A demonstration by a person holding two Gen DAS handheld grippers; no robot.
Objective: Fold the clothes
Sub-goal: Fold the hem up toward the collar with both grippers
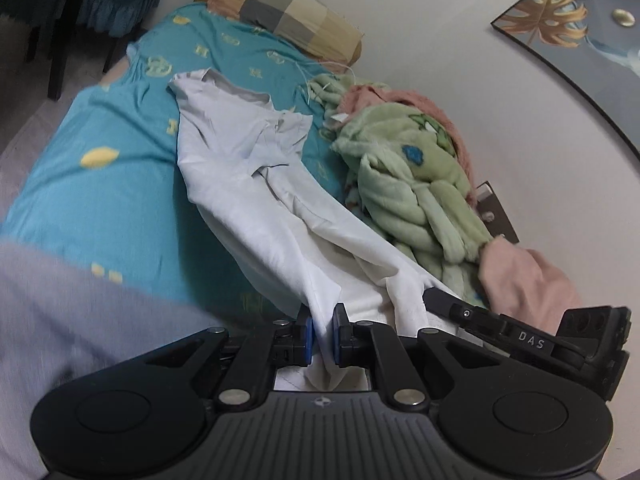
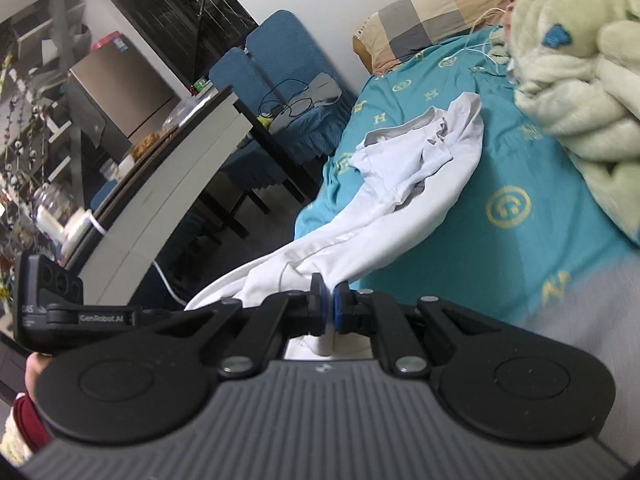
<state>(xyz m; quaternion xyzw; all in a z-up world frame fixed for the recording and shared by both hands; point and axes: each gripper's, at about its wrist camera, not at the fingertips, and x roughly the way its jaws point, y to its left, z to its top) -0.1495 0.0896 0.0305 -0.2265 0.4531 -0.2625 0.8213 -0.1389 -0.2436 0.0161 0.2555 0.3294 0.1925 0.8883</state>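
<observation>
On the bed: white shirt [image 1: 248, 184] lies rumpled on the teal sheet [image 1: 100, 200], near end lifted.
Left gripper [image 1: 323, 332]: we pinch its hem.
Right gripper [image 2: 329, 306]: we clamp the hem too.
Progress: we judge no fold made yet.

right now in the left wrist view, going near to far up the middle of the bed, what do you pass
left gripper shut on the hem of the white t-shirt → the shirt's grey collar → bare teal bedsheet → checked pillow at the head of the bed
</observation>
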